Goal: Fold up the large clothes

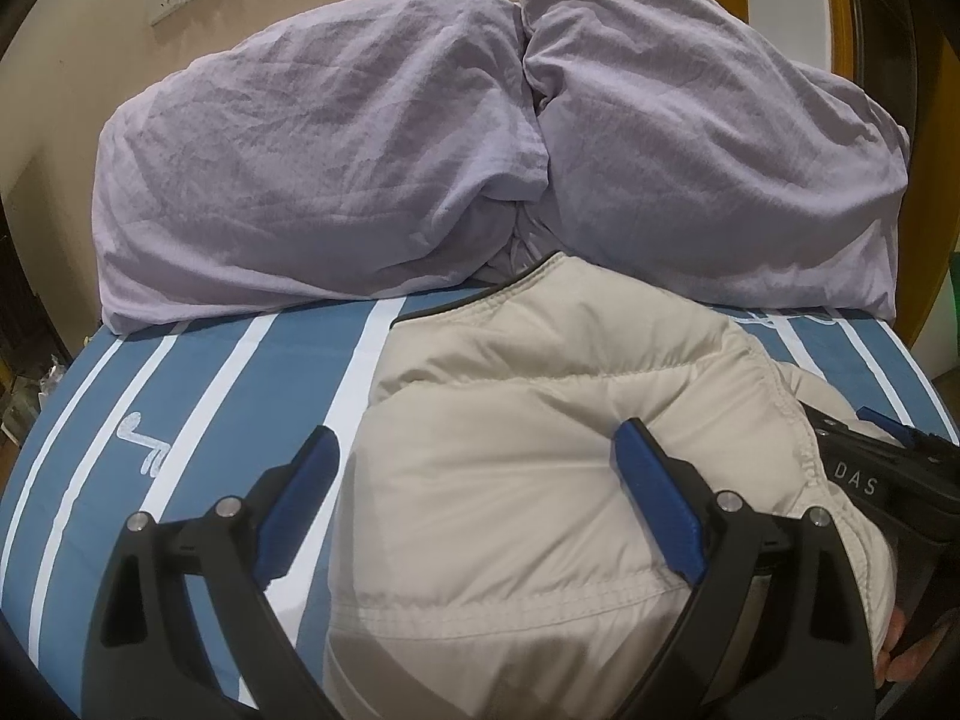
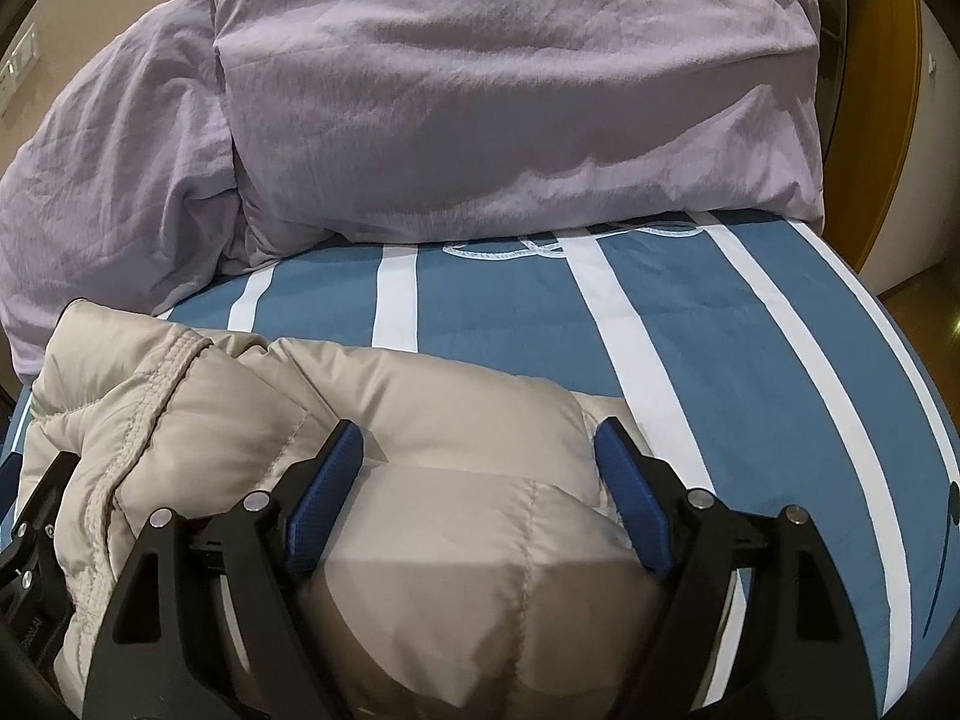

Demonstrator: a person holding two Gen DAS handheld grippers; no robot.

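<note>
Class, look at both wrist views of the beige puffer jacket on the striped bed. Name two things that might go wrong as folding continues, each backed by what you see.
1. Both the left gripper and the right gripper are open over the puffer jacket; its slick, puffy fabric may slip out or spring back unfolded.
2. The lilac duvet is heaped close behind the jacket's collar on the striped sheet, so a forward fold might snag or drag it.

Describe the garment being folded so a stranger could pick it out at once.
Start at the bed, covered by a blue sheet with white stripes, with a rumpled lilac duvet heaped at its far end. Nearer the camera lies the beige puffer jacket. It alone is cream, quilted and stitched, with dark edge trim.
</note>
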